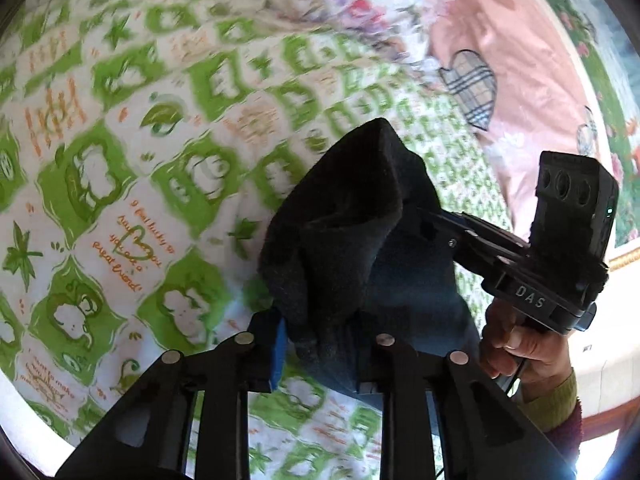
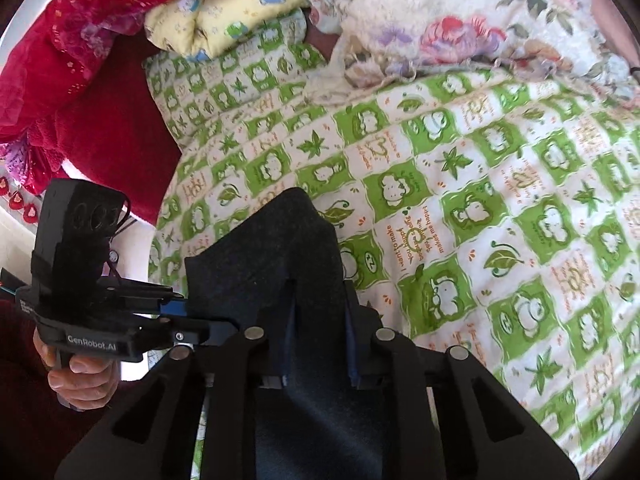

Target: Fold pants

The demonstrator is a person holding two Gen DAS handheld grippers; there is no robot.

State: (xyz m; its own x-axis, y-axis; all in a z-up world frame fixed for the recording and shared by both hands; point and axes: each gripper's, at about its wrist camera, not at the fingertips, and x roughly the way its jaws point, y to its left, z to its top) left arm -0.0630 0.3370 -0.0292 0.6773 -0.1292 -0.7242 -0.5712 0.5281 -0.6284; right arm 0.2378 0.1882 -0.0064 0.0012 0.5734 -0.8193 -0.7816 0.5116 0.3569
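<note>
Pants (image 1: 340, 232) dark, bunched, lifted above bed (image 1: 120, 160), hanging between both tools. Left tool (image 1: 320, 344) clenched on pants edge; cloth rises past fingers in peaked fold. Right tool (image 2: 318, 344) clenched on pants too; cloth drapes over fingers, top edge folded forward. Right of pants in right view: wide stretch of green-checked bedspread (image 2: 480, 200). Beyond pants: floral quilt (image 2: 440, 20), yellow pillow (image 2: 224, 12). Left of pants: red blanket (image 2: 100, 80) at bed edge. Pink cloth (image 1: 520, 80) right of pants in left view.
</note>
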